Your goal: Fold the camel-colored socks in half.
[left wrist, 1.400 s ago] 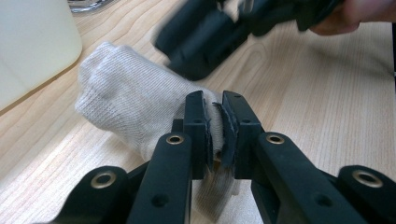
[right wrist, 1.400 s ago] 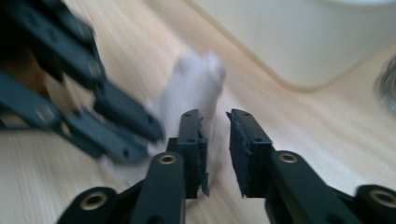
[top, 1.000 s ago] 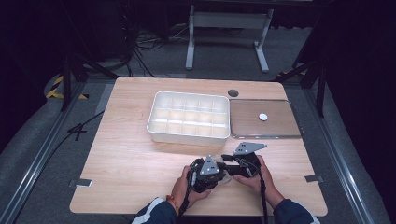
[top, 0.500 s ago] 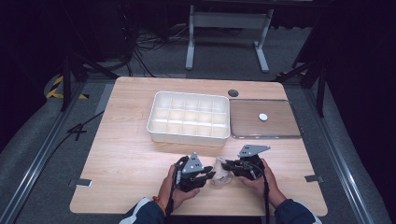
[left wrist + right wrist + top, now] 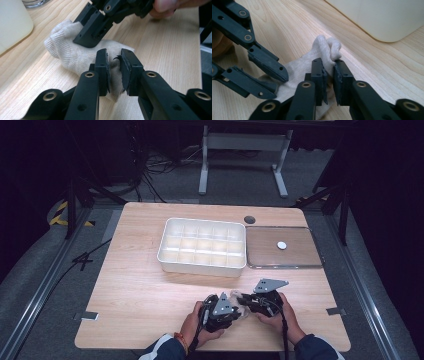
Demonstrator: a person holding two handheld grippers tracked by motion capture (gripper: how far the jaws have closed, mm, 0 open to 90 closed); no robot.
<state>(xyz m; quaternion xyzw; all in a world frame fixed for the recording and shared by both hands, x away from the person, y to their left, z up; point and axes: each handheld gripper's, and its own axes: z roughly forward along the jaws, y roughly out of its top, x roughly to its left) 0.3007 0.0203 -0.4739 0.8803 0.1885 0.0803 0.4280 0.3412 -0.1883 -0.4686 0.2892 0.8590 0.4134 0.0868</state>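
My left gripper (image 5: 114,71) has swung back in; now both it and my right gripper (image 5: 329,82) pinch the white sock (image 5: 67,53), jaws nearly closed, ready for folding.

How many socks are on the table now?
1. The sock lies near the front edge of the table, between the left tongs and the right tongs. More may be hidden under the hands.

Two tools (image 5: 239,304), one sock (image 5: 75,53), one compartment tray (image 5: 202,245), one lid (image 5: 282,247).
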